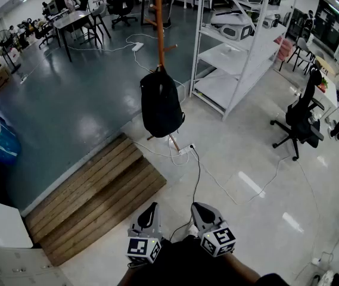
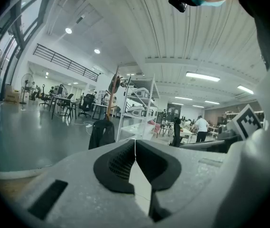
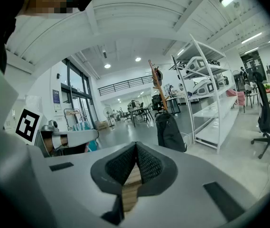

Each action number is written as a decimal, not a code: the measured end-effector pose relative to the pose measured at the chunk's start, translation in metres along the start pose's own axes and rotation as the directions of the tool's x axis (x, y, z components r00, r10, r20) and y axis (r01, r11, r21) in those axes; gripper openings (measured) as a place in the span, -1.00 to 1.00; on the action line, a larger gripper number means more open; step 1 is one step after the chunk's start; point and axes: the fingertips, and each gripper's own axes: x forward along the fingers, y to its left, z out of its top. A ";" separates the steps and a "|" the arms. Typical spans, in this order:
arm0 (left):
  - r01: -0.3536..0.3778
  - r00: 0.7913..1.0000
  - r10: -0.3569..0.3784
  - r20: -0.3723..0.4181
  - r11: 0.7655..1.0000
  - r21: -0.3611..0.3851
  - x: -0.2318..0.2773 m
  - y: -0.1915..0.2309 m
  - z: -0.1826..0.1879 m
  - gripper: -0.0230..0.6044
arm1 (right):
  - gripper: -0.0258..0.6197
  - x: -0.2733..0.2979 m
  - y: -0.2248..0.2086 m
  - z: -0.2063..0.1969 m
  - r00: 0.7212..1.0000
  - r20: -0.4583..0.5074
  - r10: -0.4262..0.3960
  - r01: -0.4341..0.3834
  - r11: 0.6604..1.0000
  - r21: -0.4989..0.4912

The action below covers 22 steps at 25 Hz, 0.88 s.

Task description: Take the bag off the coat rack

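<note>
A black backpack (image 1: 161, 103) hangs on a tall wooden coat rack (image 1: 159, 22) that stands in the middle of the room, well ahead of me. Both grippers are held low and close to my body, far short of the bag. My left gripper (image 1: 152, 207) is shut with nothing in it, and so is my right gripper (image 1: 200, 208). In the left gripper view the bag (image 2: 101, 133) shows small and distant beyond the shut left gripper (image 2: 135, 142). The right gripper view shows the bag (image 3: 169, 132) under the rack (image 3: 154, 87), past the shut right gripper (image 3: 135, 146).
White metal shelving (image 1: 240, 40) stands just right of the rack. A wooden step (image 1: 98, 195) lies at the left front, edging a raised grey floor. A power strip with cables (image 1: 184, 151) lies at the rack's foot. A black office chair (image 1: 300, 121) is at the right.
</note>
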 end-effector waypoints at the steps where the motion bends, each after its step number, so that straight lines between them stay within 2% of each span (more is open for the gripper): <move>1: -0.001 1.000 0.001 0.001 1.000 0.000 0.000 0.001 -0.001 -0.87 | -0.88 0.001 0.000 -0.001 1.000 -0.001 0.001 -0.001 1.000 0.001; 13: -0.004 1.000 0.004 0.007 1.000 -0.013 -0.006 0.014 -0.001 -0.87 | -0.88 0.010 0.013 -0.001 1.000 0.010 0.009 -0.009 1.000 0.008; 22: 0.015 1.000 -0.014 0.013 1.000 -0.014 -0.023 0.053 0.001 -0.87 | -0.88 0.036 0.043 -0.003 1.000 0.028 -0.013 0.012 1.000 0.018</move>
